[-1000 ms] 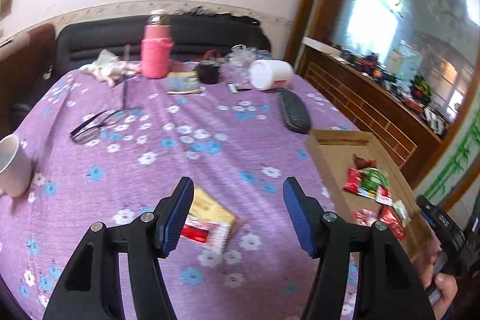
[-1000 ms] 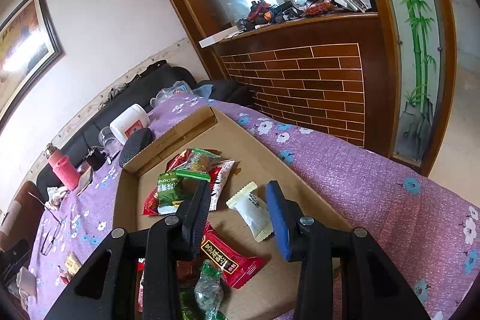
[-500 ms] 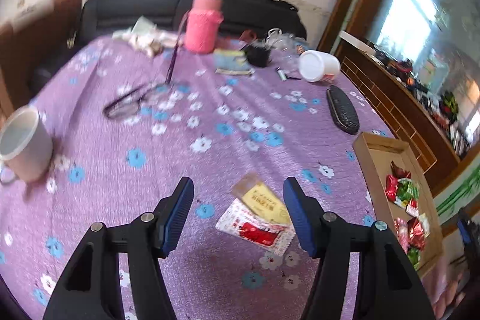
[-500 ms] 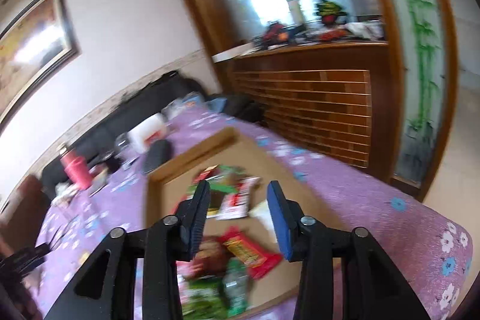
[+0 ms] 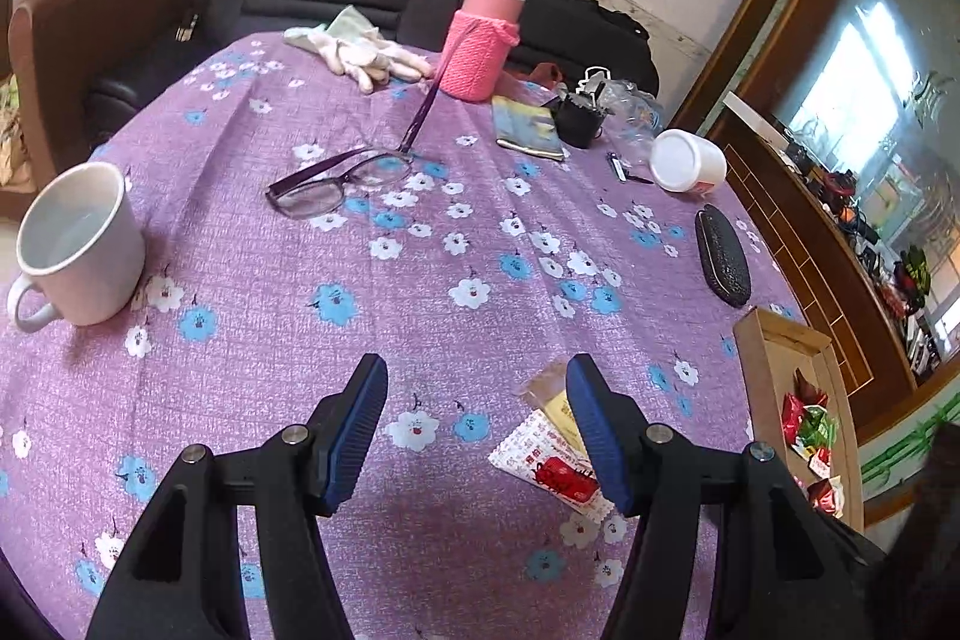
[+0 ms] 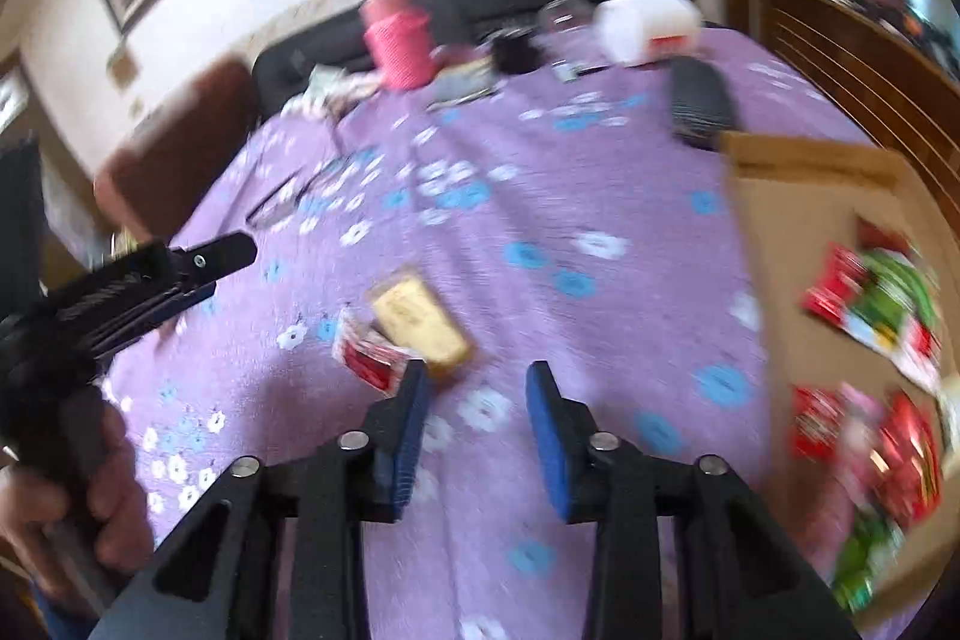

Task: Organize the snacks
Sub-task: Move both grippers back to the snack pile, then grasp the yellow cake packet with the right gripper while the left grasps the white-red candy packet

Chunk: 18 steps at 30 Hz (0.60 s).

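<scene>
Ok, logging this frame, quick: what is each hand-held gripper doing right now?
Left hand-held gripper: open, holding nothing.
Right hand-held gripper: open, holding nothing.

Daylight glares from the upper right of both frames. The left wrist view is sharp; the right is motion-blurred, edges bowed.

The right tongs (image 6: 474, 418) swung from the cardboard tray (image 6: 774, 244) toward the packets (image 6: 414, 322).

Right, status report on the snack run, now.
Left gripper and right gripper open, empty. Two snack packets loose on tablecloth, outside the box. Path clear.
</scene>
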Tool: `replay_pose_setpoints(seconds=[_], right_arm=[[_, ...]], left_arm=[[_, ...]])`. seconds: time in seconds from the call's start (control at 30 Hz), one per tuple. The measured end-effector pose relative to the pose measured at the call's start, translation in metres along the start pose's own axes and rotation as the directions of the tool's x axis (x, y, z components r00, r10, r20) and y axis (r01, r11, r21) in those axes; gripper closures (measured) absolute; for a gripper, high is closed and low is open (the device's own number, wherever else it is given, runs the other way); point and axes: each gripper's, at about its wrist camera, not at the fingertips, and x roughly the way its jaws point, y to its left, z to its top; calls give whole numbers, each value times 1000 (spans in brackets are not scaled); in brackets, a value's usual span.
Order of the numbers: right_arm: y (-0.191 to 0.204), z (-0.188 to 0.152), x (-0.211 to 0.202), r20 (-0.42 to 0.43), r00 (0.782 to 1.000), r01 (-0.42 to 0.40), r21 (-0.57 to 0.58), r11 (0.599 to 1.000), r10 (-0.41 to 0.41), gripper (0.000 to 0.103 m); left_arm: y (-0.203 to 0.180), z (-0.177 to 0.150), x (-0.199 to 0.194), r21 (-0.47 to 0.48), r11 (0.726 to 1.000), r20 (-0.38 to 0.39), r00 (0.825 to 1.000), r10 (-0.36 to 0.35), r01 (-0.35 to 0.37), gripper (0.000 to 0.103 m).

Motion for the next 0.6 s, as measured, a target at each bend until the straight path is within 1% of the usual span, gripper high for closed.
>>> replay_pose_setpoints(seconds=[0.03,0.13,0.23,0.3,0.33,0.4,0.43,0.47,0.5,0.53,0.57,0.6], right_arm=[[6,5,9,3,1000,-2,-10,1000,2,67],[9,19,31,0,999,39,-8,999,-39,68],[13,21,53,-33,999,-3,-5,1000,3,67],[21,16,56,-47,998,-31,-21,999,30,67],[27,11,56,-59,997,-60,-29,998,58,67],[43,1,50,-80,986,-155,-59,986,150,67],[52,-4,49,-125,963,-248,-70,966,239,67],[56,-7,47,-154,937,-326,-63,943,313,67],[57,-6,44,-153,926,-356,-57,933,344,67],[55,-3,40,-127,938,-333,-60,941,324,67],[53,2,36,-96,955,-288,-73,955,281,67],[50,6,33,-51,976,-214,-100,972,210,67]], left_arm=[[2,0,0,-8,1000,-2,1000,0,0,42],[5,1,-1,-7,1000,1,1000,14,-14,42],[7,2,-2,-11,1000,2,1000,13,-13,42],[9,3,-4,-15,1000,2,1000,8,-8,42],[9,3,-5,-18,1000,5,1000,9,-9,42],[10,4,-7,-20,1000,17,1000,17,-16,42],[11,5,-8,-20,1000,23,999,23,-22,42],[11,5,-9,-21,999,26,999,28,-28,42],[11,4,-9,-24,999,29,999,33,-32,42],[11,4,-9,-26,999,28,999,33,-32,42],[12,4,-8,-28,999,24,999,31,-31,42],[12,4,-8,-32,999,21,999,30,-29,42]])
